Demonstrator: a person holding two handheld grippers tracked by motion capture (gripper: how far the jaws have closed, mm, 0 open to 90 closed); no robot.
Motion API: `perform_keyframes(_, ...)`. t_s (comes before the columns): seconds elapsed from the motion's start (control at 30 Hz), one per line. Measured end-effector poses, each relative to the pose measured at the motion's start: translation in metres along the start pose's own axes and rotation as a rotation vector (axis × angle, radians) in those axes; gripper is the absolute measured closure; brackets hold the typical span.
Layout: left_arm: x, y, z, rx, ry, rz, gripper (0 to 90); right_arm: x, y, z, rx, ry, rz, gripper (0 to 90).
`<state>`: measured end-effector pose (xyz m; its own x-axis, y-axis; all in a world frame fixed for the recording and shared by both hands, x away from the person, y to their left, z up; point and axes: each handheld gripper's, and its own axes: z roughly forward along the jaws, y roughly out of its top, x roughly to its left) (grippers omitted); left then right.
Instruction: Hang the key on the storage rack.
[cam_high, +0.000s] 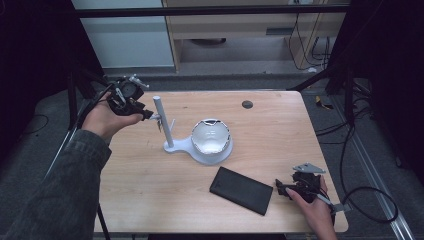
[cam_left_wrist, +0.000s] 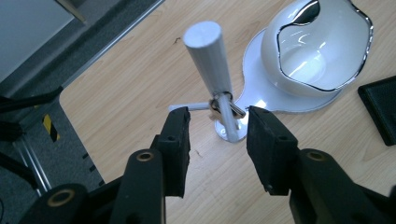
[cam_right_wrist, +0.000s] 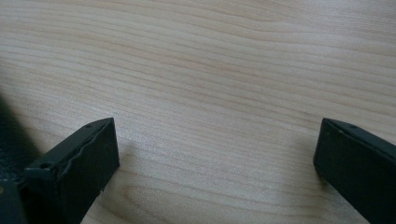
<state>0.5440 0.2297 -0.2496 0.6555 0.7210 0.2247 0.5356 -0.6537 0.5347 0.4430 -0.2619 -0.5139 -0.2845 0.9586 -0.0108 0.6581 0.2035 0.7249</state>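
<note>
- Two grippers at work on one wooden table (cam_high: 280, 130); landmark is the white stand (cam_high: 172, 145), an upright post on a flat base that widens under a white bowl (cam_high: 211, 137) with a chromed, wavy rim.
- High view: left gripper (cam_high: 150, 116) sits just left of the post, about halfway up it, tips at a small side peg. Right gripper (cam_high: 281, 188) rests low on the table, well right of the stand, just beside a flat black case (cam_high: 241, 190) lying in front of the bowl.
- Left gripper view: jaws part open, straddling a metal key ring (cam_left_wrist: 225, 105) hung on the post's peg (cam_left_wrist: 189, 107); the pads press on nothing. No earlier frame here, so only the gap is noted.
- Right gripper view: jaws spread wide over bare wood, nothing between them.
- Handling, my judgement: the ring looks light, stiff, smooth steel, likely to slip or swing on the peg. Best taken across the flat of the ring, pads square, then drawn outward along the peg. The stand looks light; a sideways tug could tip it or jolt the bowl.
</note>
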Motion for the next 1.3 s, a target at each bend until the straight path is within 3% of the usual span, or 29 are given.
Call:
perform_keyframes(0.3,-0.035,-0.02,-0.014,-0.091,0.015,0.037,30.0,0.001,0.0,0.0,0.002,0.002,0.012,0.4)
perform_keyframes(0.37,-0.04,-0.022,-0.014,-0.109,0.006,0.043,24.4,0.001,0.0,0.0,0.002,0.003,0.013,0.4)
perform_keyframes(0.43,-0.057,-0.032,-0.01,-0.163,-0.03,0.056,17.6,0.001,0.001,0.0,0.001,0.004,0.012,0.4)
perform_keyframes(0.57,-0.082,-0.048,0.013,-0.184,-0.115,0.08,11.2,0.001,0.001,0.0,0.0,0.003,0.01,0.4)
perform_keyframes(0.77,-0.116,-0.06,0.061,-0.193,-0.173,0.09,11.8,0.002,0.001,0.0,0.001,-0.006,0.017,0.4)
perform_keyframes(0.9,-0.135,-0.057,0.092,-0.212,-0.256,0.075,13.7,0.002,0.001,0.0,0.001,-0.008,0.019,0.4)
perform_keyframes(1.07,-0.154,-0.05,0.12,-0.208,-0.318,0.083,15.2,0.003,0.0,-0.001,0.001,-0.005,0.022,0.4)
perform_keyframes(1.17,-0.164,-0.05,0.125,-0.19,-0.319,0.113,15.4,0.003,0.0,-0.001,0.0,-0.007,0.019,0.5)
perform_keyframes(1.23,-0.177,-0.054,0.128,-0.188,-0.302,0.139,15.4,0.004,-0.001,-0.001,0.001,-0.011,0.023,0.5)
perform_keyframes(1.3,-0.183,-0.059,0.13,-0.191,-0.309,0.135,15.4,0.004,-0.001,-0.002,0.0,-0.012,0.029,0.5)
